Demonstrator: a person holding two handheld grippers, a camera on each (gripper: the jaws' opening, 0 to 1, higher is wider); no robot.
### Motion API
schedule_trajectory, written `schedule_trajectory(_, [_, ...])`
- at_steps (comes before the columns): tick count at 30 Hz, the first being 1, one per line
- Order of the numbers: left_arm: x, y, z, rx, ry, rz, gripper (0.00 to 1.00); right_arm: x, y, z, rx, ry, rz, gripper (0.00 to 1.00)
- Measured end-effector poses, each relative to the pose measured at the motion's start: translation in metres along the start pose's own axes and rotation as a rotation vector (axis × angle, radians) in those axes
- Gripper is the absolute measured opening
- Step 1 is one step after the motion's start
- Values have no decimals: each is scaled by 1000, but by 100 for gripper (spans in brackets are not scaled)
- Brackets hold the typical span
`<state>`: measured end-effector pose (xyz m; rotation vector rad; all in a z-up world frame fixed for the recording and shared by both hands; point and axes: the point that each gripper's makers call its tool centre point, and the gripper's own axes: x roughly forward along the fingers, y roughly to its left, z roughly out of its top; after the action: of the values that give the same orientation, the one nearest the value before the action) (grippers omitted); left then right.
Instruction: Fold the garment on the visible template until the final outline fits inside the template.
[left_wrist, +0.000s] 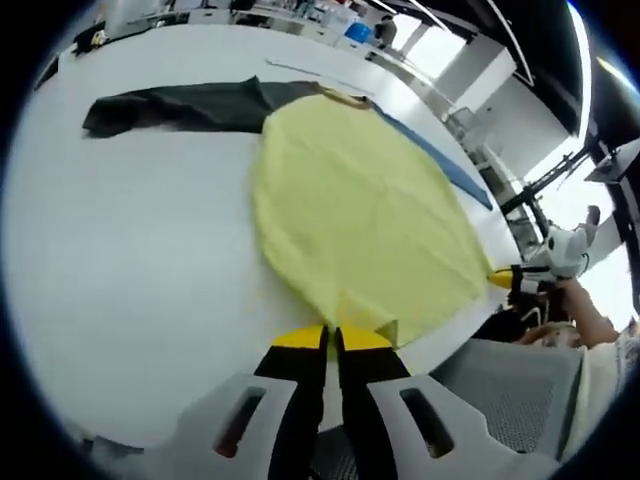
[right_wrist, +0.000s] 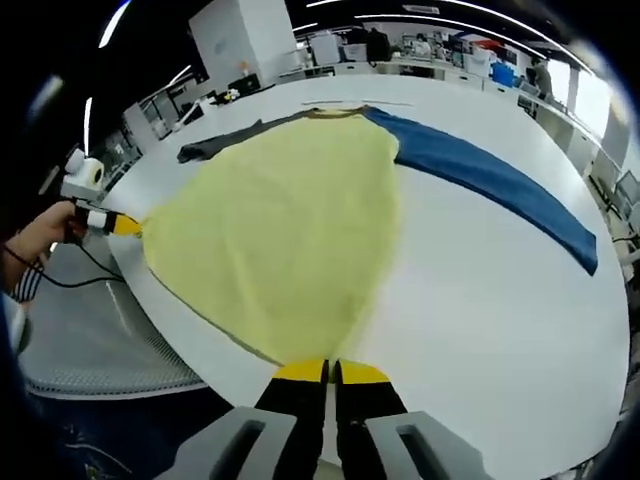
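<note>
Both grippers, left (left_wrist: 331, 340) and right (right_wrist: 331, 372), clamped on shirt (right_wrist: 280, 230) hem corners (sleeves spread flat); folding barely begun, no template outline discernible.

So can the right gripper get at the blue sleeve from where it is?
Probably not yet: the right gripper is shut on the yellow garment's hem, and the blue sleeve lies well off across bare table.
</note>
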<state>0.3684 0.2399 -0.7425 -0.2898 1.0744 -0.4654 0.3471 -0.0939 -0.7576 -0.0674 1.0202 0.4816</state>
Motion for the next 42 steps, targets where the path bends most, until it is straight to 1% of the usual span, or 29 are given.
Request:
schedule_trajectory(5, [-5,10,-13,0,41,18,0,-1,-2,-2,-15,11,-4,0])
schedule_trajectory(9, [-6,16,-18,18,59,37,0,-2,-2,-4,-22,17,-5,0])
schedule_trajectory(13, [-4,18,-23,14,64,35,0,-3,-1,-6,-21,24,-3,0])
schedule_trajectory(17, [-3,19,-28,31,75,49,0,-4,2,-10,-17,31,4,0])
schedule_trajectory(22, [-3,19,-32,66,82,65,0,-5,2,-12,-15,37,-4,0])
schedule_trajectory(27, [-4,19,-31,83,78,85,0,-4,3,-12,-52,47,-11,0])
schedule_trajectory(30, [-4,19,-30,118,69,108,1,-4,2,-12,-61,44,-17,0])
schedule_trajectory(32, [-4,19,-30,138,64,114,2,-4,2,-13,-70,42,-21,0])
schedule_trajectory(33, [-5,20,-31,128,66,119,4,-4,0,-13,-63,42,-30,0])
schedule_trajectory(34, [-5,19,-30,142,62,119,7,-4,-1,-13,-60,40,-30,2])
schedule_trajectory(35, [-6,19,-28,184,49,127,9,-4,-1,-13,-57,39,-29,4])
schedule_trajectory(37, [-7,18,-29,194,53,126,16,-5,-3,-13,-49,37,-40,10])
schedule_trajectory(39, [-8,15,-26,211,34,122,24,-7,-3,-12,-61,25,-44,20])
schedule_trajectory(40, [-8,13,-22,240,12,114,28,-7,-3,-11,-59,22,-43,24])
schedule_trajectory(41, [-8,12,-19,269,-6,112,31,-8,-2,-11,-58,18,-39,30])
schedule_trajectory(42, [-9,10,-19,279,-6,119,33,-8,-1,-10,-54,9,-34,33])
